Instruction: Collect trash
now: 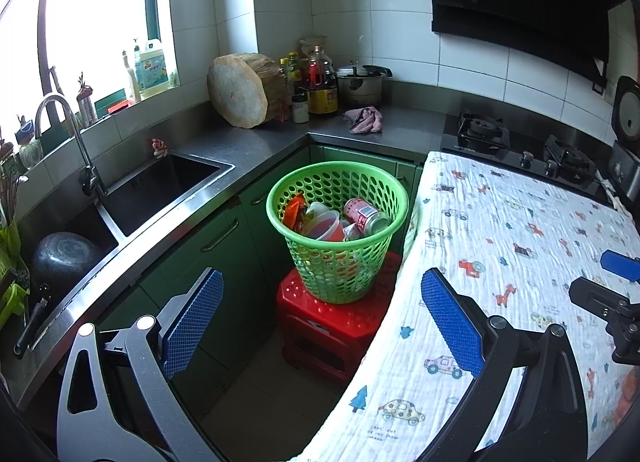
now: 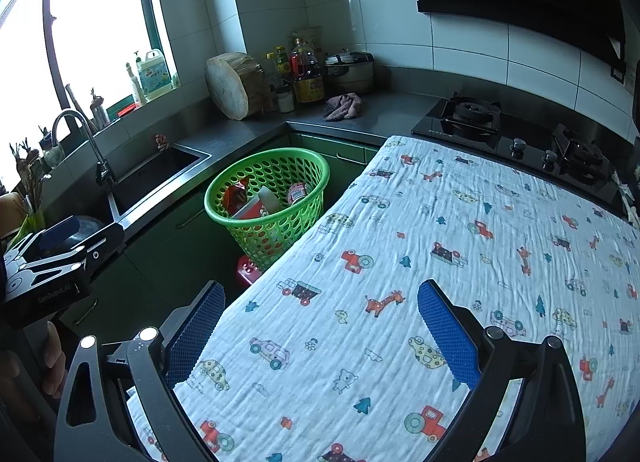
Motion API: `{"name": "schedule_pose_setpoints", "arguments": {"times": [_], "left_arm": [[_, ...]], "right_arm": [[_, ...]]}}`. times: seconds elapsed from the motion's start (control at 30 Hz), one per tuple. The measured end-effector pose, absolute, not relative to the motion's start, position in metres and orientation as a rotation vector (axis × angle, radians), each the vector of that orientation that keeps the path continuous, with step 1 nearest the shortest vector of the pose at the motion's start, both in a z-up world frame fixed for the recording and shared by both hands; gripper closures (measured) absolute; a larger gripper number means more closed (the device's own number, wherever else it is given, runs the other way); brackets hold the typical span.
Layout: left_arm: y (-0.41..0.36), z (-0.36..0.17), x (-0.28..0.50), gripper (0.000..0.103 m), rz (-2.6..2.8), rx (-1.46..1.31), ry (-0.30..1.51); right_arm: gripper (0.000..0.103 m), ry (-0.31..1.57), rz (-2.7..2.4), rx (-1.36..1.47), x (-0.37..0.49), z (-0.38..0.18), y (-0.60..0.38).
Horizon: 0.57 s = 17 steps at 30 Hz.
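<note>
A green perforated basket [image 1: 338,262] [image 2: 256,230] stands on a red plastic stool [image 1: 320,322] between the counter and the table. Inside lie a pink drink can [image 1: 366,216], clear and red plastic cups [image 1: 324,222] and an orange wrapper [image 1: 295,208]. My left gripper [image 1: 320,286] is open and empty, hovering near the table's left edge, short of the basket. My right gripper [image 2: 320,294] is open and empty above the printed tablecloth [image 2: 440,262]. The left gripper's body [image 2: 52,262] shows at the right view's left edge. A blue fingertip of the right gripper [image 1: 618,264] shows at the left view's right edge.
A steel sink [image 1: 160,190] with a tap [image 1: 66,138] runs along the left counter, a dark pan [image 1: 64,258] in its near basin. A wooden chopping block [image 1: 244,90], bottles, a pot [image 1: 360,84] and a rag [image 1: 364,120] sit in the corner. The gas hob [image 1: 520,146] lies behind the table.
</note>
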<state>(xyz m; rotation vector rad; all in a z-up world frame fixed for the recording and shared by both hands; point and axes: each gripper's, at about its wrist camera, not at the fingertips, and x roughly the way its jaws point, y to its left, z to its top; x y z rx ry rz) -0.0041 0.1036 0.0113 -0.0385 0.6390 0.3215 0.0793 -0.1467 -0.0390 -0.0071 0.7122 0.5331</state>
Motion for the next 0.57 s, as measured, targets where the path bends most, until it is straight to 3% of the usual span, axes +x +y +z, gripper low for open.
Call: {"name": "schedule_pose_setpoints", "arguments": {"times": [0.57], "left_arm": [[0.1042, 0.0127, -0.0047, 0.005, 0.314, -0.046, 0.637]], "right_arm": [[0.009, 0.714, 0.536, -0.012, 0.0779, -0.0391, -0.1447]]}}
